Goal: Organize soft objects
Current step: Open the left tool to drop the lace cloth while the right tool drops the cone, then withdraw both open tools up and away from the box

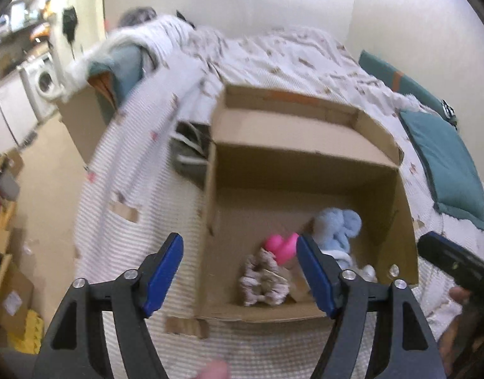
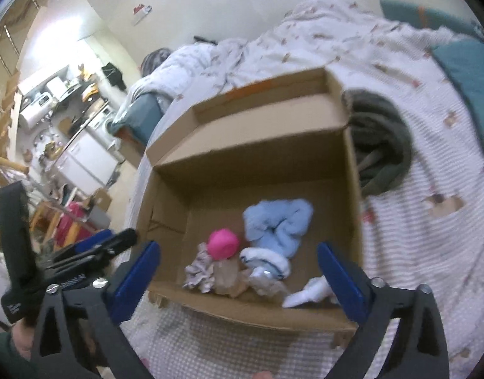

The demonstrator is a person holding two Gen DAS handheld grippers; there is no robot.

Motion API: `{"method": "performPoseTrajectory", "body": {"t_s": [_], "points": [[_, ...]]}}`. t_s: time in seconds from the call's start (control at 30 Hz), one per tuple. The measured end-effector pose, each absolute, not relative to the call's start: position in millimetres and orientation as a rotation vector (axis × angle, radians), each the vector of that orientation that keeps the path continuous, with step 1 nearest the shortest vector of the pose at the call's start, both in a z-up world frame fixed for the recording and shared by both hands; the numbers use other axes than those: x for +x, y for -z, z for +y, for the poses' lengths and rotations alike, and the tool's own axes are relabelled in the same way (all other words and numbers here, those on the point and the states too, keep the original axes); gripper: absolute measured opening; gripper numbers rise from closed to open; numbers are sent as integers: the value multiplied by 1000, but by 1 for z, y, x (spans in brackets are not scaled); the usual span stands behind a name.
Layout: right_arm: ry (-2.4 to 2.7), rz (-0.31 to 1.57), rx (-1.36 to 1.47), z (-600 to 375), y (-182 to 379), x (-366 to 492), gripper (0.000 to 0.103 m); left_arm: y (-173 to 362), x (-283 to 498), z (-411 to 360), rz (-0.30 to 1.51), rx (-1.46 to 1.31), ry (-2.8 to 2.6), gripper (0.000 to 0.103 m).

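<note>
Left gripper (image 1: pixel 240 271): fingers (image 1: pixel 166 271) wide apart, nothing between the pads, touching nothing. Right gripper (image 2: pixel 238 281): fingers (image 2: pixel 340 281) spread wide too, empty.

Landmark: open cardboard box (image 1: pixel 305 164) sitting on the bed (image 1: pixel 273 53).

- My left fingers hang over the box's near left corner; one pad is outside the wall, the other over the box floor.
- My right fingers hang over the box's near edge, both pads above the contents, clear of them.
- In the box, near wall side: pink plush (image 2: pixel 223 243) near the middle; striped scrunched cloth (image 1: pixel 264 281) just in front of it, touching; light blue fleece item (image 2: pixel 278 224) beside the pink one toward the right wall; a white-and-blue sock (image 2: pixel 267 260) against the blue piece; a white cloth (image 2: pixel 305 295) at the near right corner.
- Outside the box, against its right wall in the right wrist view: dark grey-green garment (image 2: pixel 381 145) on the bed.
- Teal pillow (image 1: pixel 447 170) lies on the bed farther from the box.

Writing: some white print on the left gripper's black body in the right wrist view, too blurred to read. No labels legible on the box.
</note>
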State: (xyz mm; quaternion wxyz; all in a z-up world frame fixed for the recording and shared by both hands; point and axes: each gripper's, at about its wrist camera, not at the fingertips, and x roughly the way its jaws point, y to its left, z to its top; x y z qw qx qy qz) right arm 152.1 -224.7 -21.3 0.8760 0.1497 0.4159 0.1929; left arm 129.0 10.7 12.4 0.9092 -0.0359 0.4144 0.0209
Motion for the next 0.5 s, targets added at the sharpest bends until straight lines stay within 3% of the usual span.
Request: {"method": "performPoseTrajectory", "body": {"t_s": [0.03,0.23,0.5], "points": [[-385,853,306,-226,16,149,103,-16,126,13,836,-69,-56,93],[-289,744,239,-226,-13,118,103,-35,104,28,753,-122,-44,103],[-273,697,194,-223,-21,65,103,-35,54,25,732,-127,14,103]]}}
